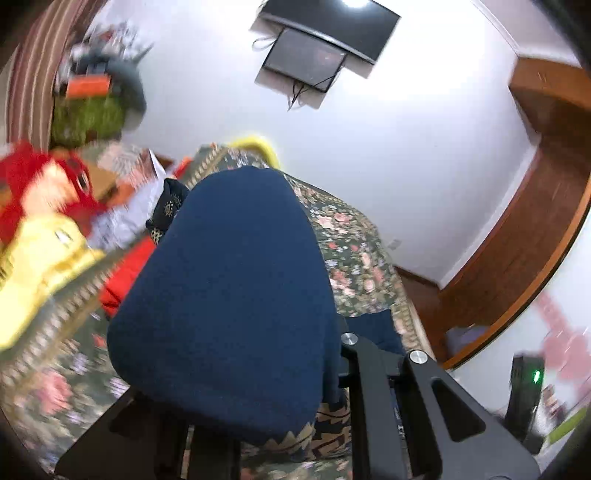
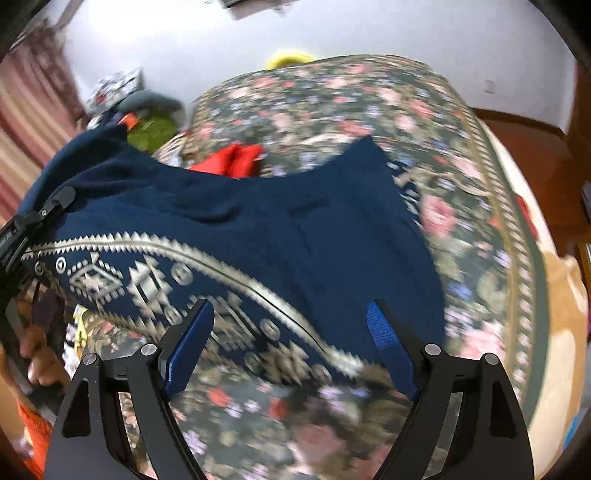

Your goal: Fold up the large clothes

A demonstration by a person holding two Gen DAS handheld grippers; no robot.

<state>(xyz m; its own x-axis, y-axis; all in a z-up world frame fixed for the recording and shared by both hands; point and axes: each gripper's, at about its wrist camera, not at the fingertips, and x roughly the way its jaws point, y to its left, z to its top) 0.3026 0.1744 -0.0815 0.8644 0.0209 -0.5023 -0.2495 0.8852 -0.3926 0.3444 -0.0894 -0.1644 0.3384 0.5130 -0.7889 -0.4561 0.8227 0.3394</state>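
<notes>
A large navy garment (image 2: 295,229) with a beige geometric band lies partly on the floral bedspread (image 2: 369,110), its left end lifted. My left gripper (image 2: 55,201) is shut on that raised end at the left edge of the right wrist view. In the left wrist view the navy garment (image 1: 229,277) hangs over the jaws and hides the fingertips; only one black finger (image 1: 373,365) shows. My right gripper (image 2: 290,314) stands open over the patterned band, its blue pads (image 2: 192,343) wide apart with nothing pressed between them.
A red cloth (image 2: 232,158) lies on the bed behind the garment. Yellow (image 1: 44,251) and red (image 1: 37,177) items and a green pile (image 1: 88,118) sit to the left. A screen (image 1: 325,29) hangs on the white wall; a wooden frame (image 1: 517,240) is at the right.
</notes>
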